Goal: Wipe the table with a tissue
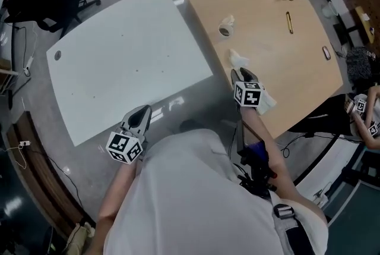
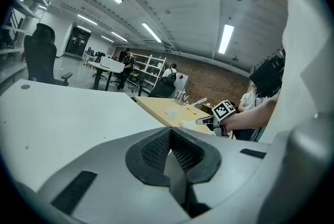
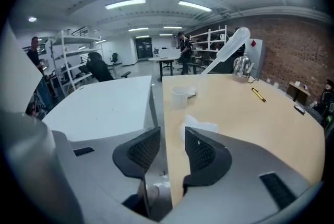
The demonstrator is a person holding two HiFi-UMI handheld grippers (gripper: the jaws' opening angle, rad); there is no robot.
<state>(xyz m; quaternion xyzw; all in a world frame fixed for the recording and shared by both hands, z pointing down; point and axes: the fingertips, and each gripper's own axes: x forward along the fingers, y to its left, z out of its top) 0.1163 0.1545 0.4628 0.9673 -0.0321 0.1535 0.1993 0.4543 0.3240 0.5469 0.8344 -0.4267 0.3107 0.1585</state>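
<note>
Forearm [image 1: 256, 129] outstretched, hand-held gripper [image 1: 244, 73] near tissue [image 1: 238, 58]

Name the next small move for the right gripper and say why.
Probably ease the right gripper forward and a little to its right, so that the tissue comes between its jaws, then close on it. The jaws stand open with nothing between them, and the crumpled tissue lies on the wooden table just ahead of the right-hand jaw, not yet gripped.

No writing, label or number can be read anywhere.
</note>
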